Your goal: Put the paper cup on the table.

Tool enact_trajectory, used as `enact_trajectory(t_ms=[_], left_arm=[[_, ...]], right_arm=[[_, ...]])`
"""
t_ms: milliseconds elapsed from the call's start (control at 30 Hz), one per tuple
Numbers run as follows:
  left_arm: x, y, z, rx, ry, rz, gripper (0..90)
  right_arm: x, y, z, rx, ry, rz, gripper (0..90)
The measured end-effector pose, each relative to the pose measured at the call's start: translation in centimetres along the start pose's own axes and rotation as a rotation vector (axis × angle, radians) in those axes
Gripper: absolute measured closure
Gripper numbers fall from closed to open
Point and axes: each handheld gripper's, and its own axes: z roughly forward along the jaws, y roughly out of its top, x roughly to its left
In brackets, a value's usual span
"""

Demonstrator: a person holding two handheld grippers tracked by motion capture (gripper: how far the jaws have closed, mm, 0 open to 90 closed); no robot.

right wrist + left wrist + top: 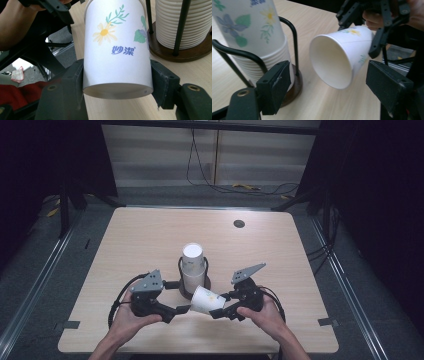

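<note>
Paper cup (206, 300) on its side, clamped near base by right gripper (223, 309), rim toward open left gripper (183, 309), just beside cup stack (192, 267) in holder, bare table (150, 240) beyond.

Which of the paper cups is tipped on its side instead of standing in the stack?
The single flowered cup held by the right tool, mouth towards the left tool; the others stand nested in the wire holder.

Light wood desk (150, 240); cup stack (192, 265) in wire holder on round wooden base (186, 292) near centre, dark grommet (239, 224) far right.
</note>
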Motion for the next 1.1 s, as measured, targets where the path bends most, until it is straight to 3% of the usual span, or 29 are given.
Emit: enact_trajectory(t_ms=[400, 500, 667, 767, 833, 1100], left_arm=[[0.15, -0.19, 0.02, -0.022, -0.026, -0.015, 22.3], [0.48, -0.17, -0.23, -0.045, -0.071, -0.074, 21.3], [0.34, -0.17, -0.36, -0.033, -0.065, -0.092, 20.4], [0.24, -0.09, -0.25, -0.040, -0.072, -0.087, 16.7], [0.15, -0.05, -0.16, -0.045, -0.103, -0.083, 15.8], [-0.36, -0.11, 0.42, -0.036, -0.102, -0.066, 15.6]], right_arm=[[0.28, -0.10, 0.35, -0.061, 0.023, -0.048, 35.9], [0.34, -0.20, 0.44, -0.066, 0.026, -0.056, 35.9], [0.59, -0.53, 0.30, -0.107, 0.036, -0.084, 36.0], [0.80, -0.54, 0.28, -0.120, 0.044, -0.108, 36.0], [0.89, -0.52, 0.24, -0.138, 0.045, -0.120, 36.0], [0.86, -0.59, 0.64, -0.157, 0.021, -0.161, 35.9]])
